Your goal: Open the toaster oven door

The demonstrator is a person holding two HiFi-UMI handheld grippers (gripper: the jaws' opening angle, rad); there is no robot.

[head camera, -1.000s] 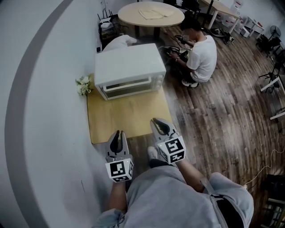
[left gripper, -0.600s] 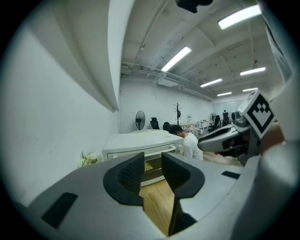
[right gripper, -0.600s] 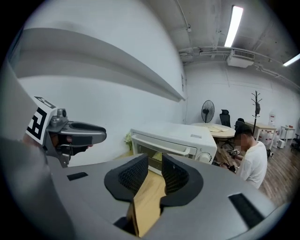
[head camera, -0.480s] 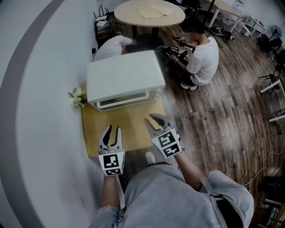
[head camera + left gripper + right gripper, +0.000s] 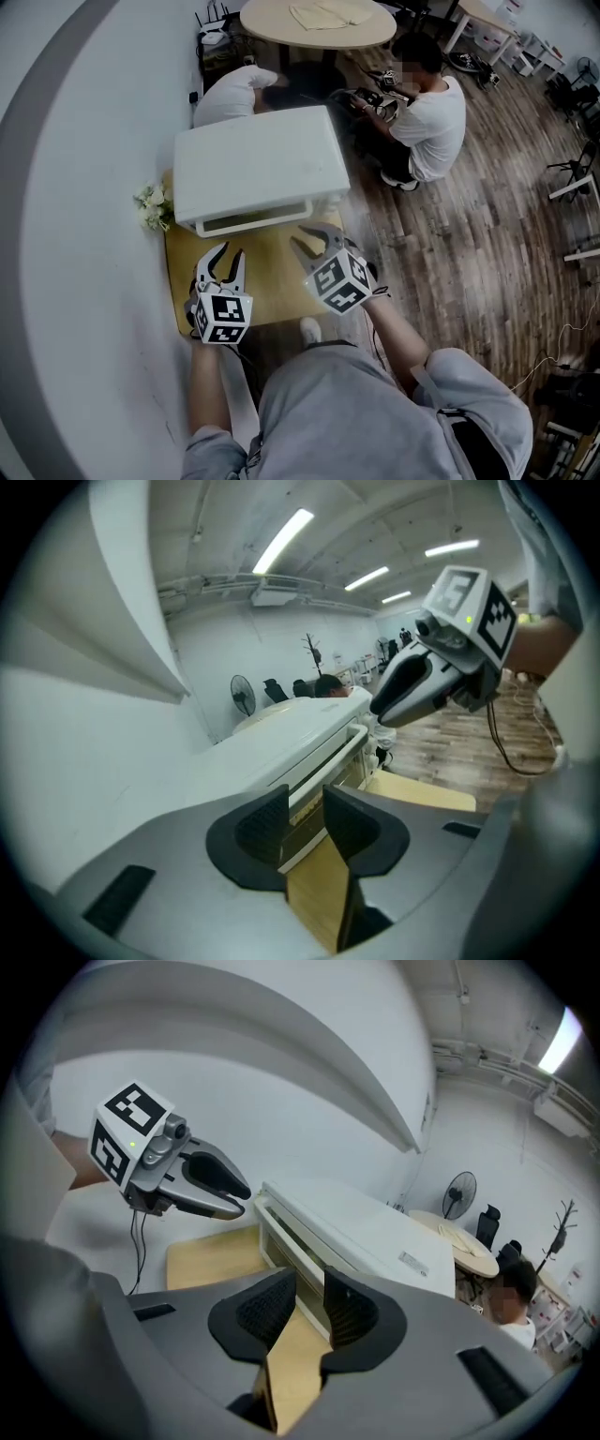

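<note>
While neither touches the toaster oven [image 5: 258, 164], the left gripper [image 5: 230, 255], just opened, and the right gripper [image 5: 312, 236] stand spread, empty.

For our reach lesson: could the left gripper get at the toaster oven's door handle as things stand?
Probably yes: the left gripper, jaws just opened and empty, faces the door handle across the wooden board; nothing lies between.

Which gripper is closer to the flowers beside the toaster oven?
Left. The left gripper hovers right of the flowers; the right gripper is farther, at the opposite front corner of the toaster oven.
</note>
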